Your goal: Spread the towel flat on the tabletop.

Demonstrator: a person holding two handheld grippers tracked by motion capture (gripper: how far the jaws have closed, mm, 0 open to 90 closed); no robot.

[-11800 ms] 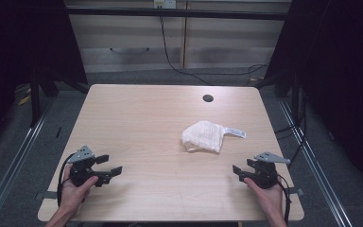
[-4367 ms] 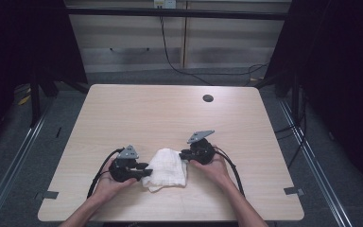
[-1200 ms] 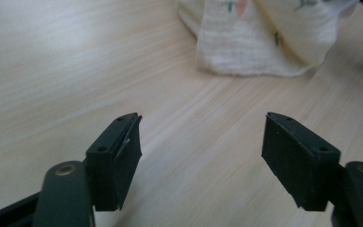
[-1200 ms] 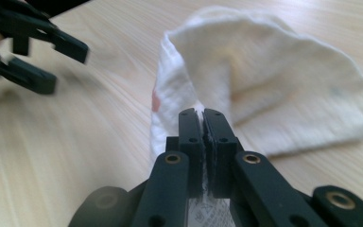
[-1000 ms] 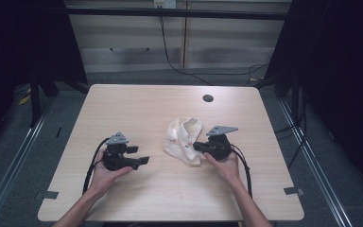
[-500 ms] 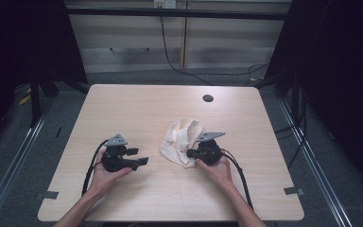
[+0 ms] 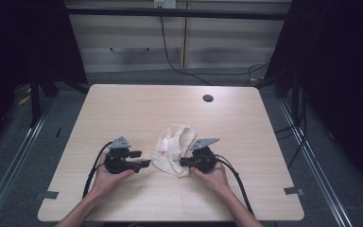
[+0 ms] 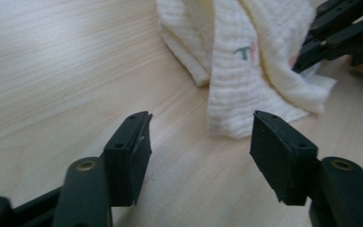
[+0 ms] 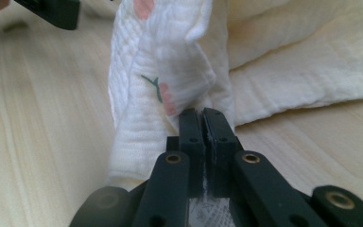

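A crumpled cream cloth (image 7: 170,146) with small pink and green prints lies near the front middle of the wooden table (image 7: 123,109). My right gripper (image 7: 182,162) is at the cloth's right edge, shut on a fold of it. In the right gripper view the closed jaws (image 9: 202,113) pinch the cloth (image 9: 170,71), and a white tag shows under them. My left gripper (image 7: 144,163) rests just left of the cloth, open. Its jaws (image 8: 201,127) have just been closing, with only bare table between them. The cloth (image 8: 246,71) lies a little ahead of them.
A dark round hole (image 7: 208,98) sits near the table's far edge. Grey tape marks (image 7: 47,195) (image 7: 293,190) lie at the front corners. Cables trail from both grippers toward the person. Cabinets and floor cables lie beyond the table.
My right gripper has moved left toward the left gripper, dragging the cloth with it and bunching it tighter. The left hand has stayed in place.
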